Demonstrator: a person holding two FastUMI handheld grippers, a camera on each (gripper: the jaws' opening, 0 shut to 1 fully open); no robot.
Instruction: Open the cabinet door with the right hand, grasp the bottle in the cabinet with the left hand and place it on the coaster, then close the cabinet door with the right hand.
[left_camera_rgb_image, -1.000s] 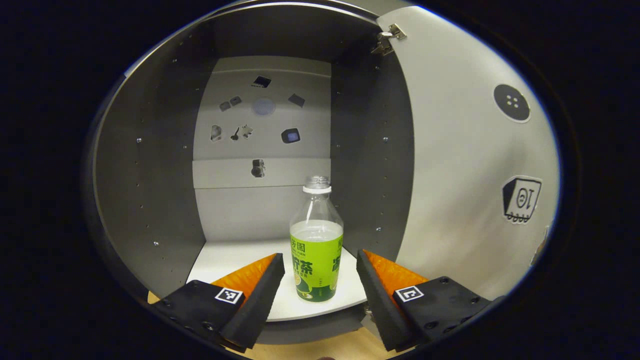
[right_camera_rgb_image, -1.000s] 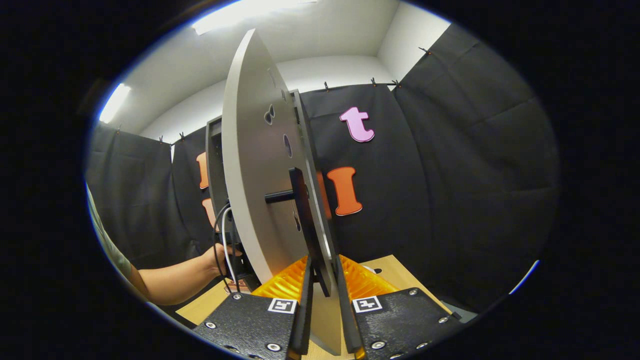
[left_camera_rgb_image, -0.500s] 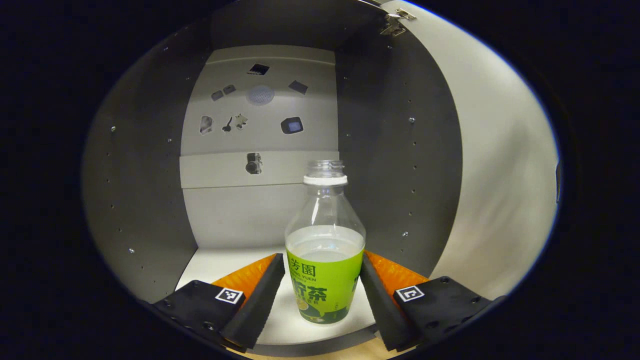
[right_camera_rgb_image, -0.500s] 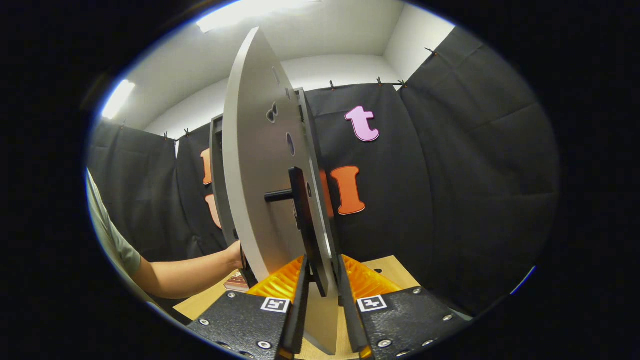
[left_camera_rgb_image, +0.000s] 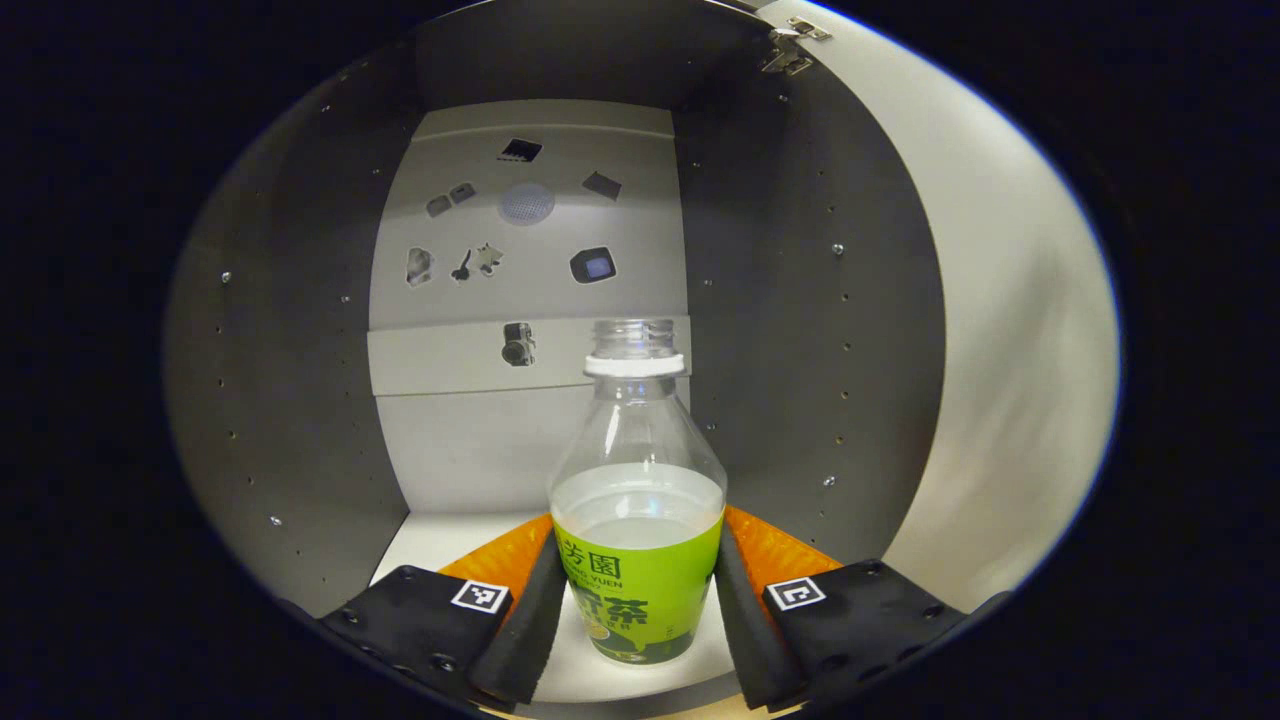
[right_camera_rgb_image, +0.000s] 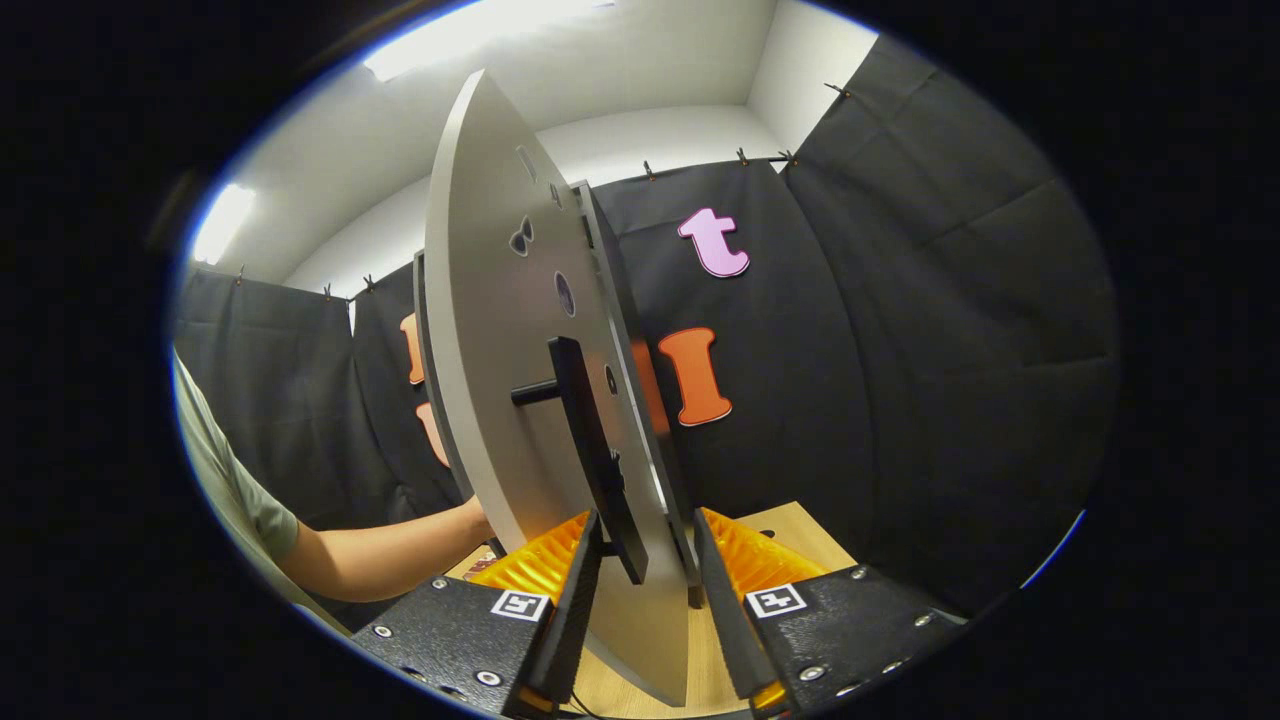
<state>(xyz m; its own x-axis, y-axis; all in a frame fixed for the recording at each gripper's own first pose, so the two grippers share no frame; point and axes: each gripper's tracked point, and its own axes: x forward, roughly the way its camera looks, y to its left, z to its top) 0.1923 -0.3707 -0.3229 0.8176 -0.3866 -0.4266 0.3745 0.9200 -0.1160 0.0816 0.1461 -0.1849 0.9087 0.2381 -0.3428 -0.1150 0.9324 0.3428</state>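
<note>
A clear bottle (left_camera_rgb_image: 637, 440) with a green label, no cap and some liquid stands upright on the white cabinet floor (left_camera_rgb_image: 440, 540). In the left gripper view my left gripper (left_camera_rgb_image: 637, 528) holds it, one finger pressing each side of the label. In the right gripper view the grey cabinet door (right_camera_rgb_image: 490, 400) stands swung open, seen nearly edge-on, with its black bar handle (right_camera_rgb_image: 585, 450). My right gripper (right_camera_rgb_image: 645, 525) is open, and the door's edge and the handle's lower end sit between its fingers with a gap on each side.
Dark grey side walls (left_camera_rgb_image: 290, 400) enclose the bottle, with a pale back panel (left_camera_rgb_image: 520, 260) behind. The open door's inner face (left_camera_rgb_image: 1000, 350) is on the right, hinge (left_camera_rgb_image: 790, 50) at the top. A person's forearm (right_camera_rgb_image: 380, 560) reaches behind the door. The wooden tabletop (right_camera_rgb_image: 790, 530) lies below.
My left gripper moved into the cabinet and its fingers closed onto the bottle. My right gripper's fingers spread apart, letting go of the door handle.
</note>
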